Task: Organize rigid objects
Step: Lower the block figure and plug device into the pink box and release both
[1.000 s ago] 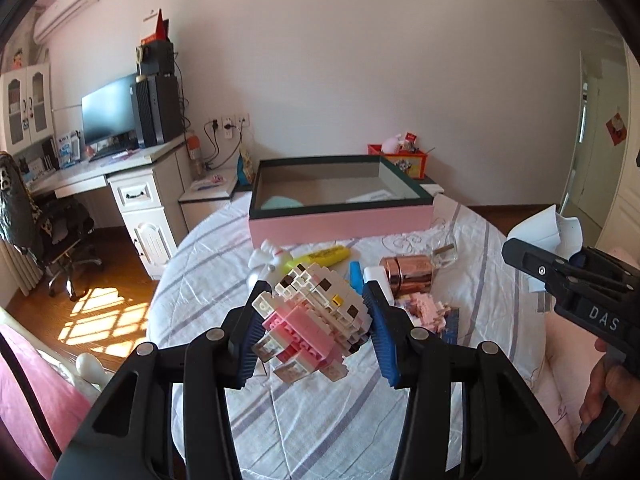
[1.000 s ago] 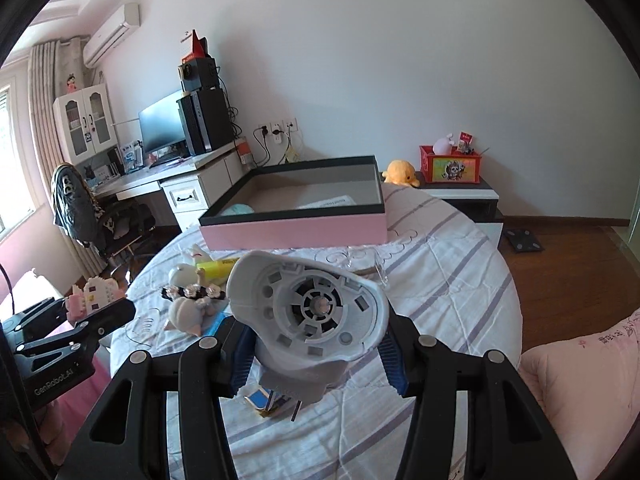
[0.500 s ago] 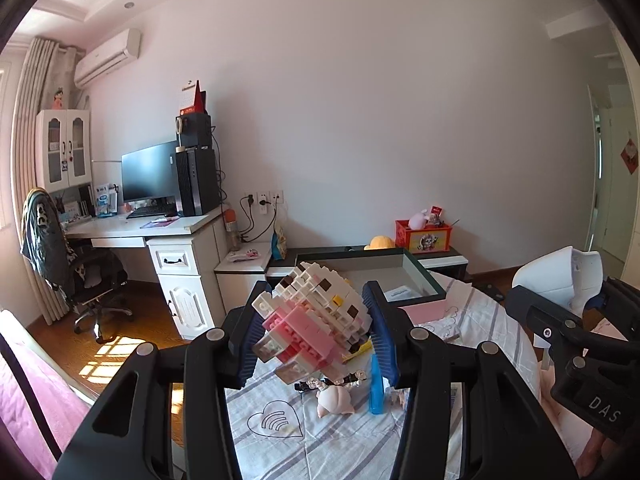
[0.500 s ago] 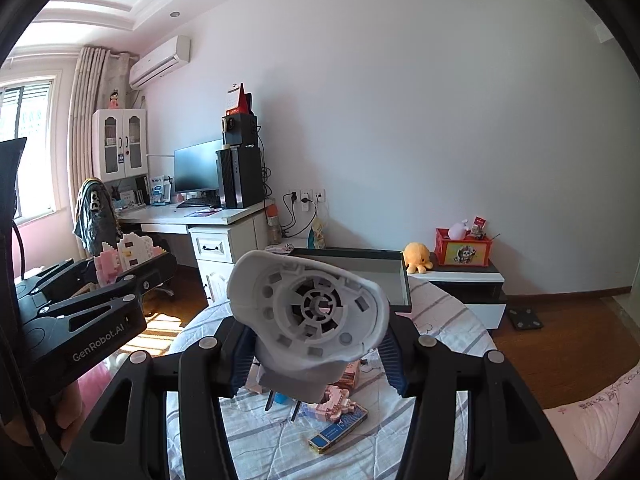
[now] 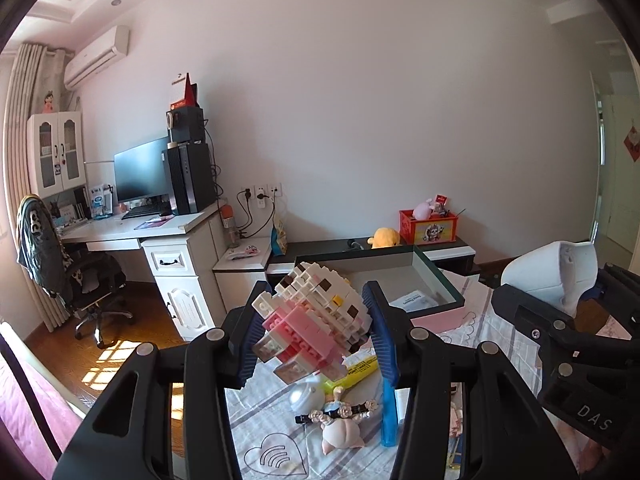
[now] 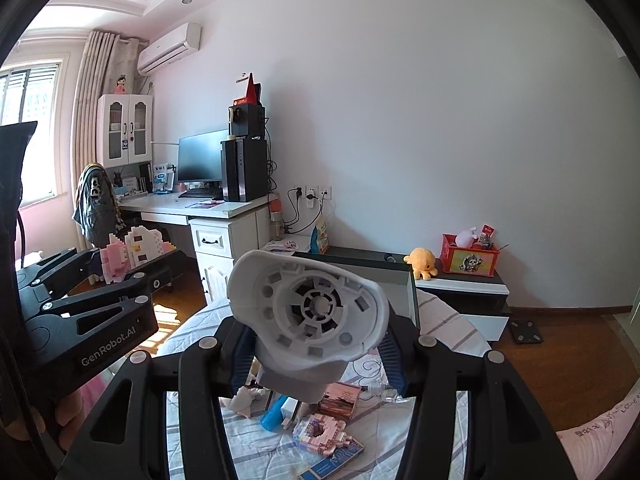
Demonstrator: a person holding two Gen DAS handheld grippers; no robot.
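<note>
Above the striped bed (image 5: 504, 332), your left tool (image 5: 312, 336) is clamped partway closed on a pink-and-white brick figure (image 5: 316, 320), and your right tool (image 6: 316, 344) grips a white plastic housing (image 6: 308, 312) the same way. Beyond both, the pink box (image 5: 436, 322) sits open on the bed. A yellow marker (image 5: 360, 368) and a blue tube (image 5: 387, 420) lie below the figure.

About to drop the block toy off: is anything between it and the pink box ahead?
Nothing visible blocks it. The left gripper holds the block toy above the bed clutter, and the pink box lies open just beyond. The right gripper, holding a white plastic part, stays off to the right.
</note>
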